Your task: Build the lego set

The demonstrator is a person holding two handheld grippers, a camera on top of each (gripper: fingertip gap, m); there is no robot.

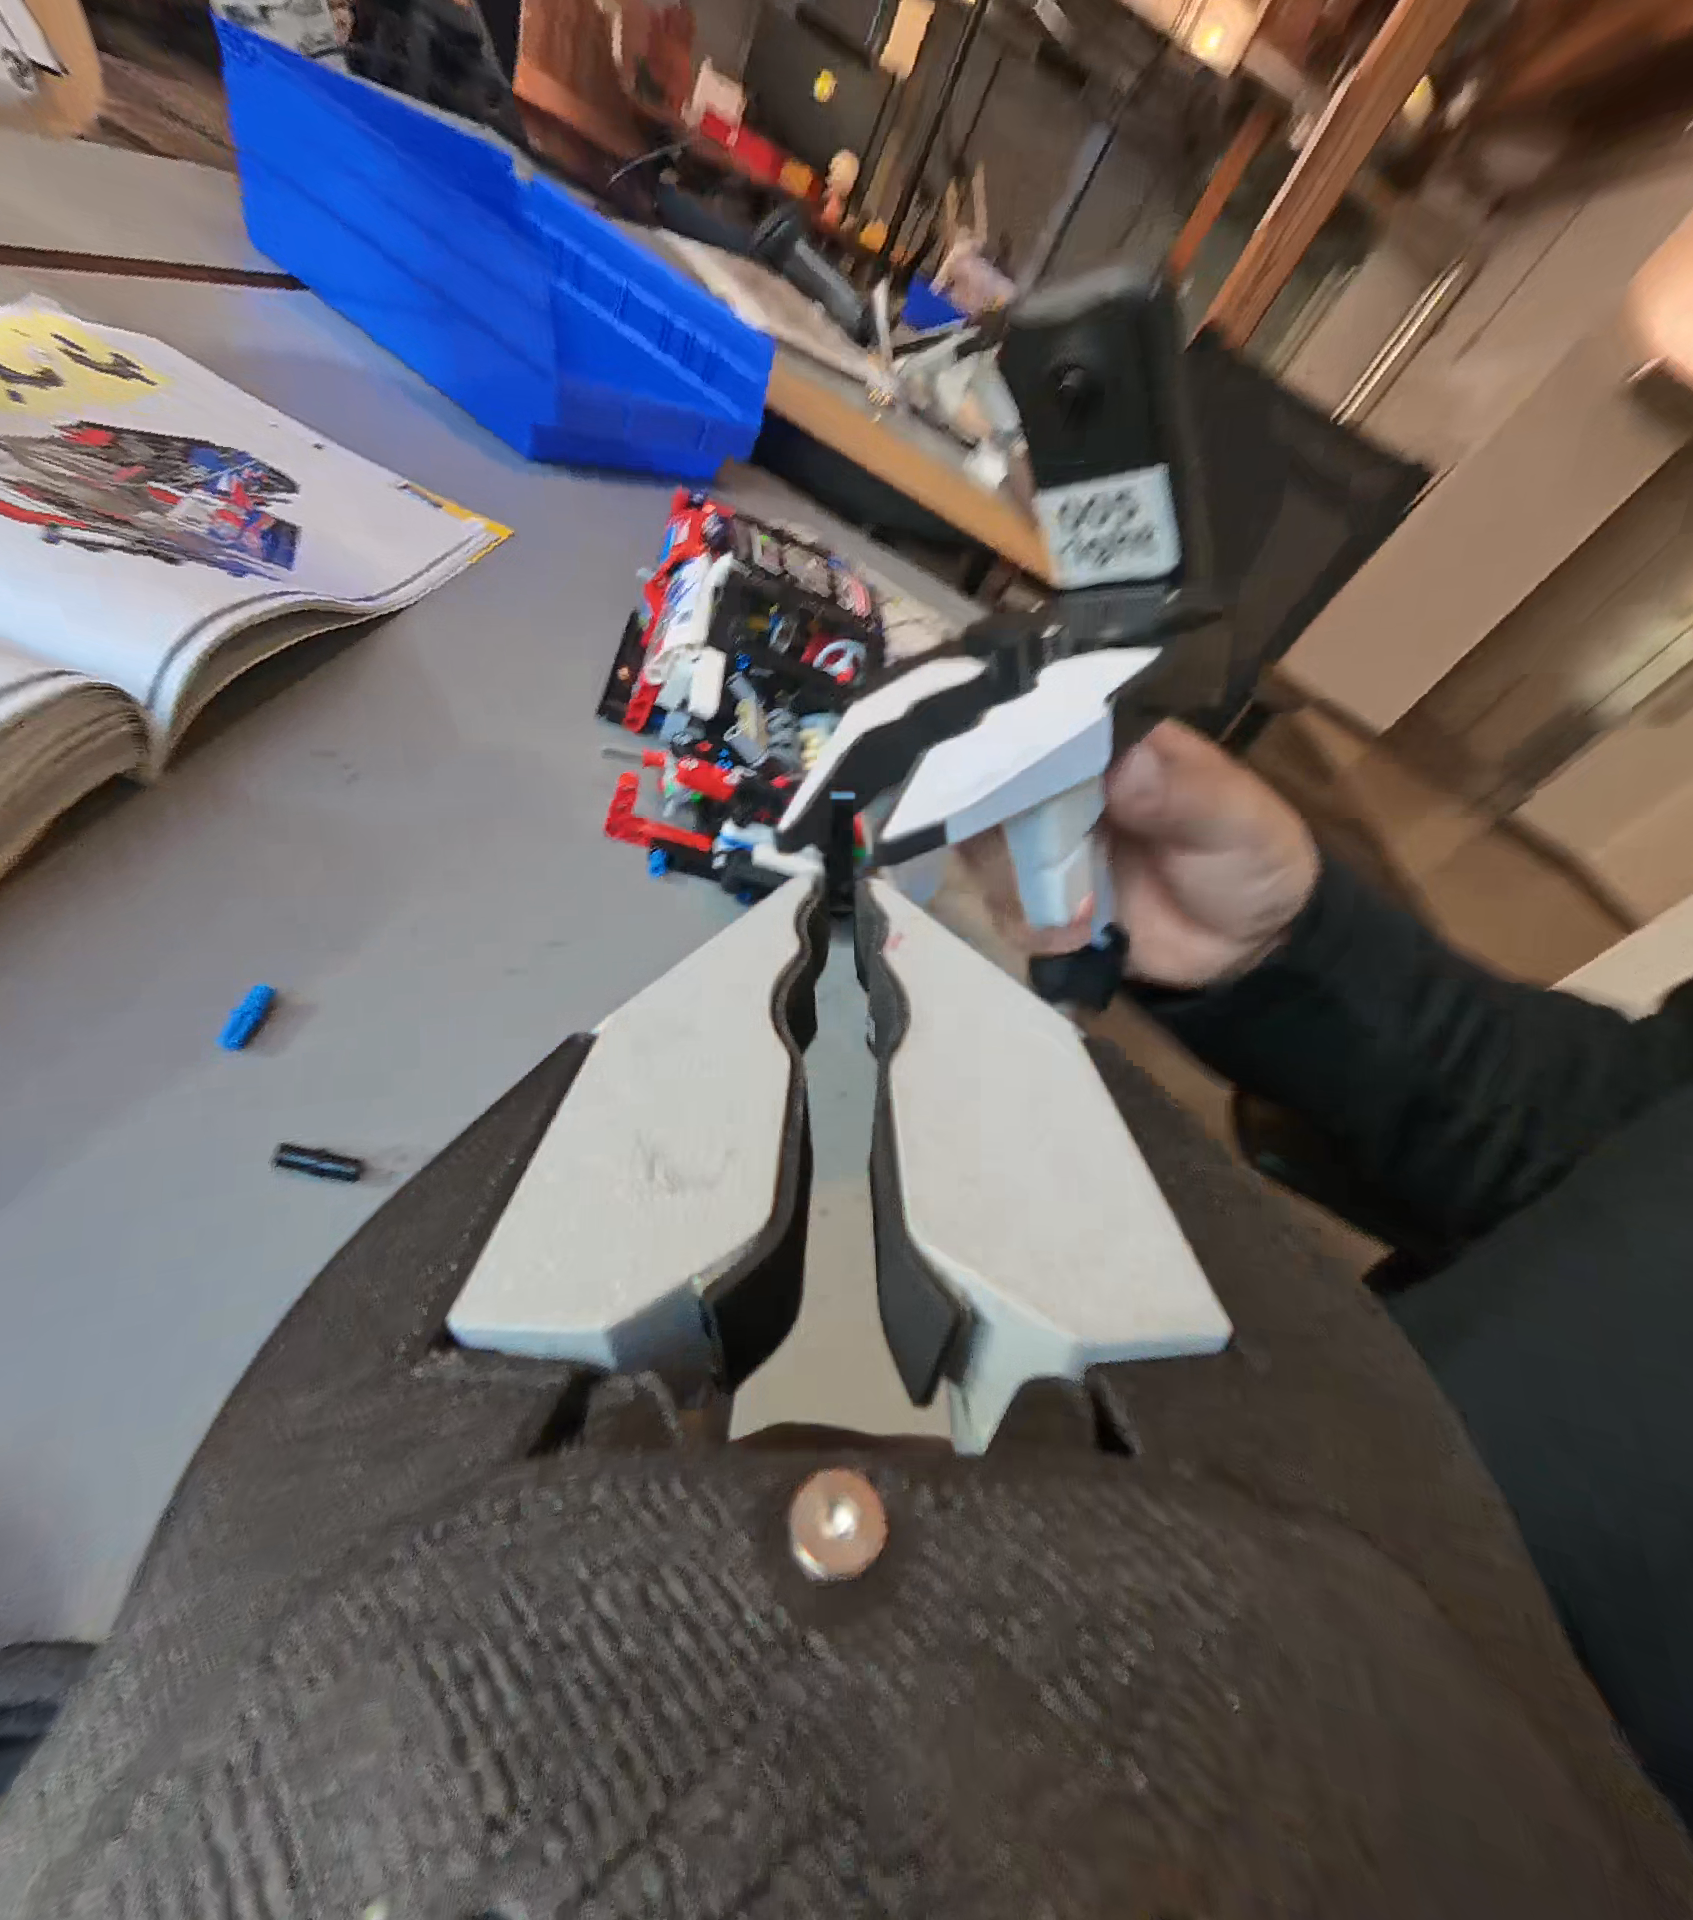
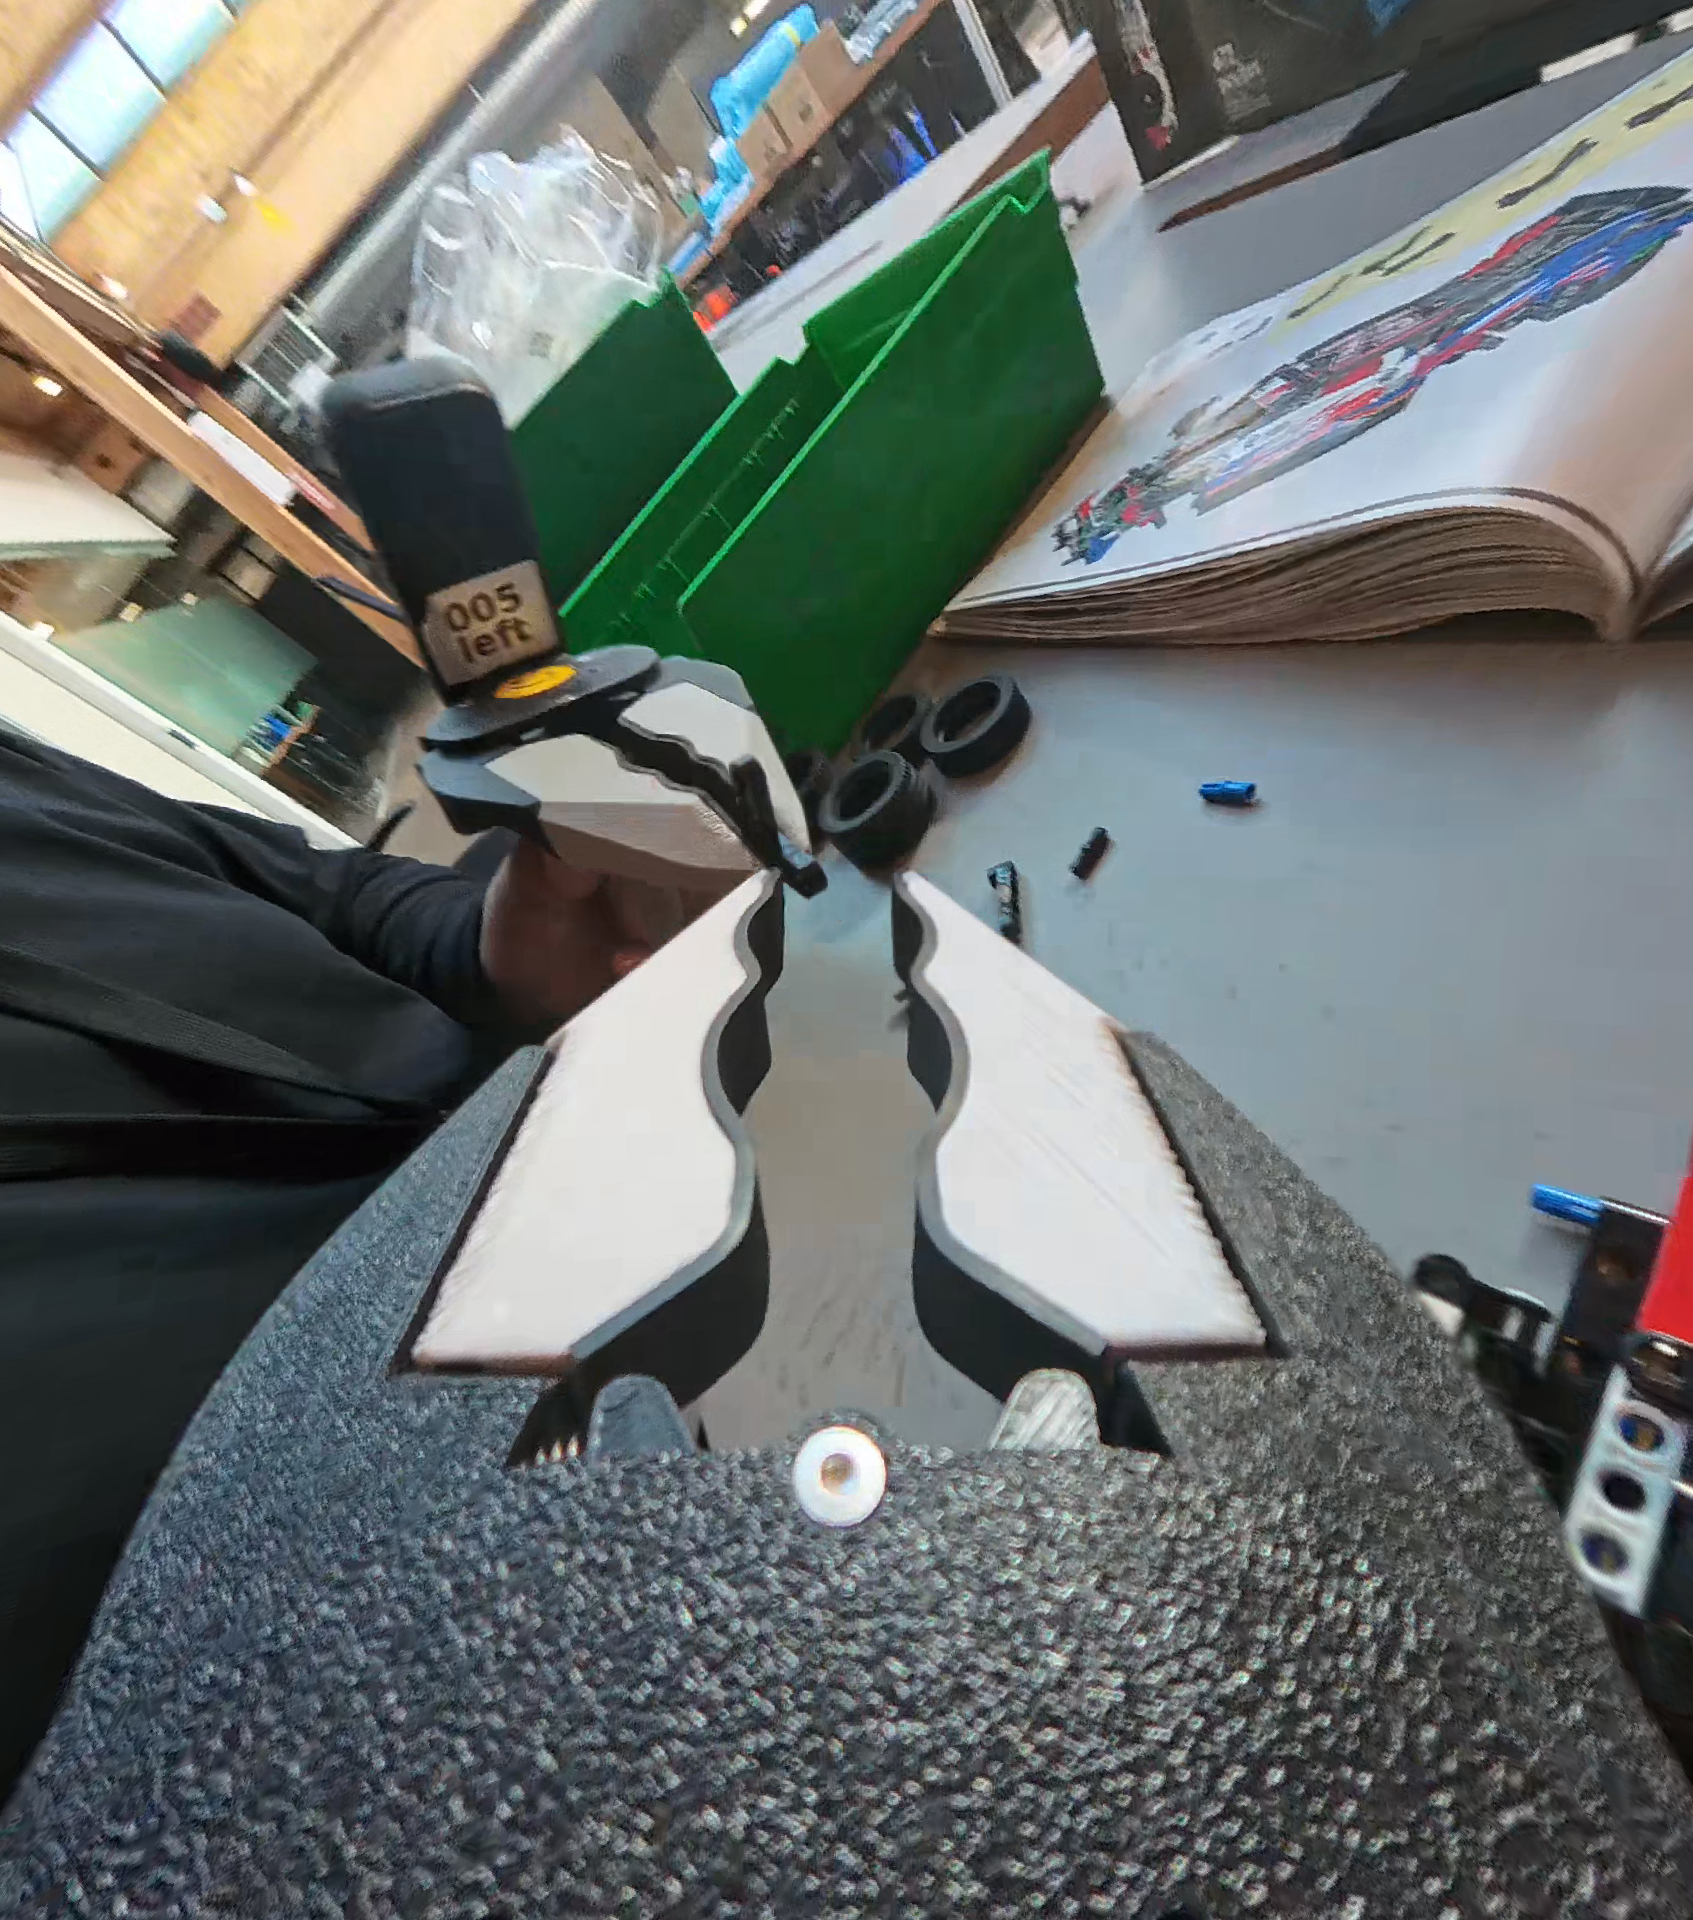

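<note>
While the left hand-held gripper (image 1: 837,894) pinches a small black piece (image 1: 840,868) at its tips, fingers nearly closed on it, the left wrist view shows the right hand-held gripper (image 1: 811,831) meeting it tip to tip above the grey worktop (image 1: 385,883). Behind them sits the one part-built lego model (image 1: 748,675), near an open instruction book (image 1: 94,540) and one blue bin (image 1: 468,260); one blue pin (image 1: 247,1017) and one black pin (image 1: 317,1162) lie loose. The pinch looks slight, so I judge a nudge from the other tips could twist the piece free and drop it. In the right wrist view, the right hand-held gripper (image 2: 837,883) stands open and empty, the left one's tips just beside it. Three black tyres (image 2: 977,722) rest by two green bins (image 2: 873,499), and the model fills the lower right corner.
</note>
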